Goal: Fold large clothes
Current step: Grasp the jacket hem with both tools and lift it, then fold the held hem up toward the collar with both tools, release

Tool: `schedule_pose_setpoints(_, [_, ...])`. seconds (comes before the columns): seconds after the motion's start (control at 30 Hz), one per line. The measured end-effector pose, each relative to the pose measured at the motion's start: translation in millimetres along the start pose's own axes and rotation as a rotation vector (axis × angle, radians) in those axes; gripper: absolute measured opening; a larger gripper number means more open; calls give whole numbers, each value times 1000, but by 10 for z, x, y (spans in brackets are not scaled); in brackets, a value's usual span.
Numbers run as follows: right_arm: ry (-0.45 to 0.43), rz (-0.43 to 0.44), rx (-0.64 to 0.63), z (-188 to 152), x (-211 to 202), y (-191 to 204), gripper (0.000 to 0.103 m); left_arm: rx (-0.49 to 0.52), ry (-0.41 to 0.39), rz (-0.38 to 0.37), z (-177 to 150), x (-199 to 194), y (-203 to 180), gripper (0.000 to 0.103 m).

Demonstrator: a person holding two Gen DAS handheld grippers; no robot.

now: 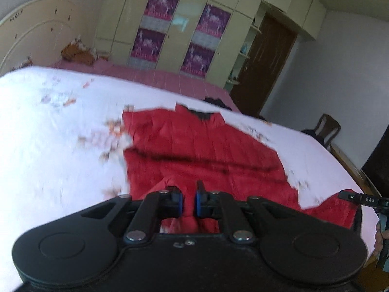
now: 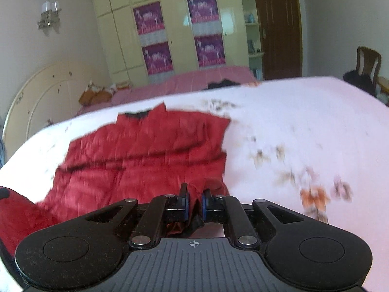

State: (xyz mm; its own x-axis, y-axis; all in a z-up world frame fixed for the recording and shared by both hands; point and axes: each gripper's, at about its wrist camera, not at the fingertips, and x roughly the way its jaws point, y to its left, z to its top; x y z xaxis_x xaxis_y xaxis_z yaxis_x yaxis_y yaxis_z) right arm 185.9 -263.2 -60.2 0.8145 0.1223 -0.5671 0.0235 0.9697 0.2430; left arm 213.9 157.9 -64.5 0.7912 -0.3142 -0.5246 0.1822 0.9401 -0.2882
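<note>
A red quilted jacket (image 1: 194, 146) with a dark collar lies spread on the white flowered bedsheet (image 1: 48, 133). My left gripper (image 1: 189, 194) is shut on the jacket's near hem, and red fabric is bunched between its blue pads. In the right wrist view the same jacket (image 2: 145, 150) stretches away from me, collar at the far end. My right gripper (image 2: 194, 199) is shut on another part of the near hem, with red cloth and dark lining pinched between the pads. The right gripper's tip (image 1: 357, 198) shows at the right edge of the left wrist view.
The bed's cream headboard (image 2: 43, 97) stands at the left. A pink blanket (image 2: 194, 80) with an orange bundle (image 2: 97, 95) and a dark garment (image 2: 223, 84) covers the far side. Beyond are wardrobe doors (image 2: 175, 24), a brown door (image 2: 279, 24) and a wooden chair (image 2: 367, 65).
</note>
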Motion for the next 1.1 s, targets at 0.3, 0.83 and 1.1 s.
schedule_pose_setpoints(0.3, [-61,-1,9,694,728,-36,9,1,-72,59,567,666,1,8])
schedule_pose_setpoints(0.83, [-38,-39,-20,1759,2534,-101,9,53,-124,252,1481,2130,40,8])
schedule_pose_setpoints(1.1, [69,-52,49,1819,3486,-308,9,82,-60,364,1540,2782,138,8])
